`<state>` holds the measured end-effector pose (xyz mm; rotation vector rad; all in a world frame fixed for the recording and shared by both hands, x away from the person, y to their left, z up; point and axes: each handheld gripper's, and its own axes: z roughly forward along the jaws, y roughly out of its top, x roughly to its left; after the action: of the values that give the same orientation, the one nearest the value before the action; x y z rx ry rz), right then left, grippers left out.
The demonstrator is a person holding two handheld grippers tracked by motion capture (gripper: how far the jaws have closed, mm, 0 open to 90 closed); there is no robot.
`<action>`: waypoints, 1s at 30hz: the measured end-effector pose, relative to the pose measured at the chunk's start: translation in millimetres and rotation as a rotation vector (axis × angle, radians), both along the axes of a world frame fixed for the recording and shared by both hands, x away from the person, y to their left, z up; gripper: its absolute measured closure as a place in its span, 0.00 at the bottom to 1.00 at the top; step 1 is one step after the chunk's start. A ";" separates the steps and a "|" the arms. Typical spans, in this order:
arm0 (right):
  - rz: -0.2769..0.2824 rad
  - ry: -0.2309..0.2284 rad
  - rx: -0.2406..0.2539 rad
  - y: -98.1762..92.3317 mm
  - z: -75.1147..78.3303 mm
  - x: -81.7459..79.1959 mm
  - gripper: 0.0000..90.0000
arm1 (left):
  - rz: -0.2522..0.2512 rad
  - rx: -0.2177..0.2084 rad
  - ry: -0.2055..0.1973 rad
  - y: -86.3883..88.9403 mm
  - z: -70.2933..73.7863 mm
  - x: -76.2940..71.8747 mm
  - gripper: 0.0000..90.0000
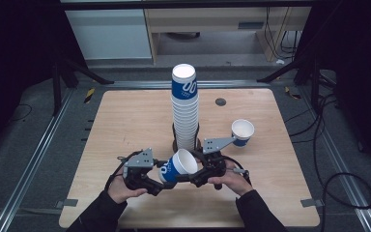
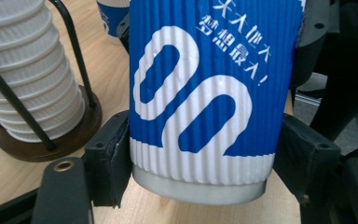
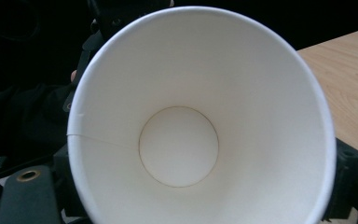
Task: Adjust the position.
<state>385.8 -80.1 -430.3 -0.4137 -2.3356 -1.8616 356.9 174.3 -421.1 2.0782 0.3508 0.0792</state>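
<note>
A blue paper cup (image 1: 176, 166) with white ribbing and lettering is held tilted above the table's near edge, its white mouth turned up and to the right. My left gripper (image 1: 162, 181) is shut on it near the base; in the left gripper view both pads press the cup (image 2: 205, 93) at its sides. My right gripper (image 1: 195, 175) meets it from the right. In the right gripper view I look straight into the cup (image 3: 179, 144), and the jaws stand against its rim on either side.
A tall stack of the same cups (image 1: 185, 111) stands in a dark wire holder (image 2: 46, 149) at mid-table, just behind the held cup. A single cup (image 1: 242, 131) stands upright to the right. Bare wood of the table (image 1: 125, 116) lies to the left.
</note>
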 end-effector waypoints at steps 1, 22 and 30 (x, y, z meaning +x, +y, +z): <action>-0.001 -0.002 -0.001 -0.2 0.6 -0.2 0.18 | -0.002 0.004 0.000 0.1 -0.1 -0.1 0.29; -0.222 -0.079 -0.076 -40.9 16.7 4.8 0.18 | 0.226 0.049 0.013 34.6 -1.6 19.7 0.22; -0.291 -0.082 -0.102 -56.6 17.7 4.0 0.18 | 0.295 0.043 0.011 41.9 -2.8 24.2 0.22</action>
<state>389.9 -136.7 -412.6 -0.7389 -2.5489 -1.9142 381.1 216.2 -423.9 2.0561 0.6654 0.2536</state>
